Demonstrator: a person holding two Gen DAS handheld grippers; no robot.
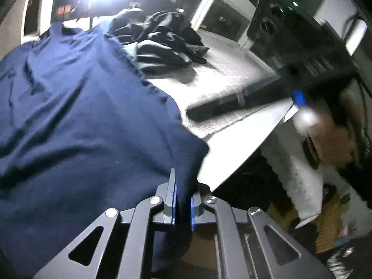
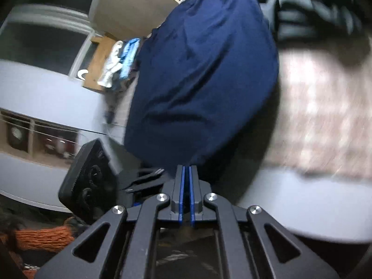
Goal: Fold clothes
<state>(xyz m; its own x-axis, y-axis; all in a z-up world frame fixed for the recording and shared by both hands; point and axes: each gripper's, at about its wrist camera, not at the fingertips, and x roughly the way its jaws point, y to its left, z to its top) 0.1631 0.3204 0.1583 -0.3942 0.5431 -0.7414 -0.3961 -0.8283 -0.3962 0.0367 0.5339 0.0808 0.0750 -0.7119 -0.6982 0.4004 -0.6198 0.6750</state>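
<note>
A navy blue garment [image 1: 81,107] fills the left of the left wrist view and drapes over the table. My left gripper [image 1: 183,200] is shut on its near edge, with fabric pinched between the blue pads. In the right wrist view the same navy garment [image 2: 204,74] stretches away from my right gripper [image 2: 186,172], which is shut on a bunched corner of it. The right gripper's black body [image 1: 290,46] looms at the upper right of the left wrist view, held by a hand [image 1: 332,139]. The left gripper's body [image 2: 90,186] shows at the lower left of the right wrist view.
A pile of dark clothes [image 1: 162,39] lies further back on a grey fuzzy mat [image 1: 220,81] that covers the white table [image 1: 232,153]. The same dark pile [image 2: 313,11] is at the top right of the right wrist view. Windows and a bright lamp stand behind.
</note>
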